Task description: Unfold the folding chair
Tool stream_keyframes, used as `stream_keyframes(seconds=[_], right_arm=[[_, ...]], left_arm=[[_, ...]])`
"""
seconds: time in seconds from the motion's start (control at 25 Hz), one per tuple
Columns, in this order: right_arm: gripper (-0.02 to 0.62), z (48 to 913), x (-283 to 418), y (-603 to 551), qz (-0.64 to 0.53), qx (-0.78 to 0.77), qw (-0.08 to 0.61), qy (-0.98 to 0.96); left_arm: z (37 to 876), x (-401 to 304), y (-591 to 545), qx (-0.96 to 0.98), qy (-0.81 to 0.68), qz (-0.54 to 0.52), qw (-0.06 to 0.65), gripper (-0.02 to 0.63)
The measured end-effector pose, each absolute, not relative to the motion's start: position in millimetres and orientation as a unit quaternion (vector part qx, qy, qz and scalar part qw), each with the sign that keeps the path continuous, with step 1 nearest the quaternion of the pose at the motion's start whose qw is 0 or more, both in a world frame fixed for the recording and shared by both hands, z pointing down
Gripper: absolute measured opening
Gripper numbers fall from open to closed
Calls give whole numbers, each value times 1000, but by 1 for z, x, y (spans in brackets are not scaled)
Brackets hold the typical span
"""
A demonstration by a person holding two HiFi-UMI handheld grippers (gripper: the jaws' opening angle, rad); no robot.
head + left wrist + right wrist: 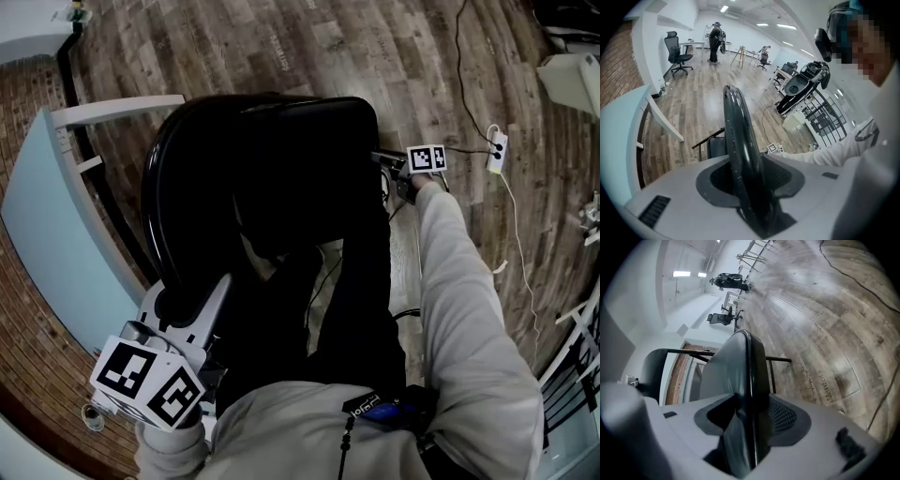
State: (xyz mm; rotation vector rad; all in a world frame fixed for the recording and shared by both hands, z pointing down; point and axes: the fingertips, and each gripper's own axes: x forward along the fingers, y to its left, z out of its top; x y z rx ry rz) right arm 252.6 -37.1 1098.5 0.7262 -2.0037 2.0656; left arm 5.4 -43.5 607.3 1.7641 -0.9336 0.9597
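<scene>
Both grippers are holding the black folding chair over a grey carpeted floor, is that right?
Not quite: the floor is wood planks, not grey carpet, as the head view shows. The left gripper and right gripper do both hold the black folding chair.

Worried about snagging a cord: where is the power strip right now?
Head view, upper right: the power strip lies on the floor just right of the right gripper that grips the chair, its white cord trailing downward.

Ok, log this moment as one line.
task: unfold folding chair | left tongs: clamped on its black frame tube | right tongs: clamped on its panel edge
</scene>
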Motion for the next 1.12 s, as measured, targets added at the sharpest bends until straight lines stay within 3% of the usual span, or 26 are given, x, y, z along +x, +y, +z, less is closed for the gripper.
stream_keyframes(seconds=[0.24,0.44,0.92,1.12], right_arm=[[225,1088,227,-39,687,233,105,-680],[225,1083,199,-41,677,223,137,-688],[238,1078,124,-48,674,207,148,-694],[238,1079,119,-48,673,201,162,-694]], left_arm=[[625,-59,-50,688,-426,395,434,163],[642,-126,-54,680,-437,385,445,91],[711,-278,-44,686,-406,344,497,80],[726,-290,-21,676,-407,337,514,71]])
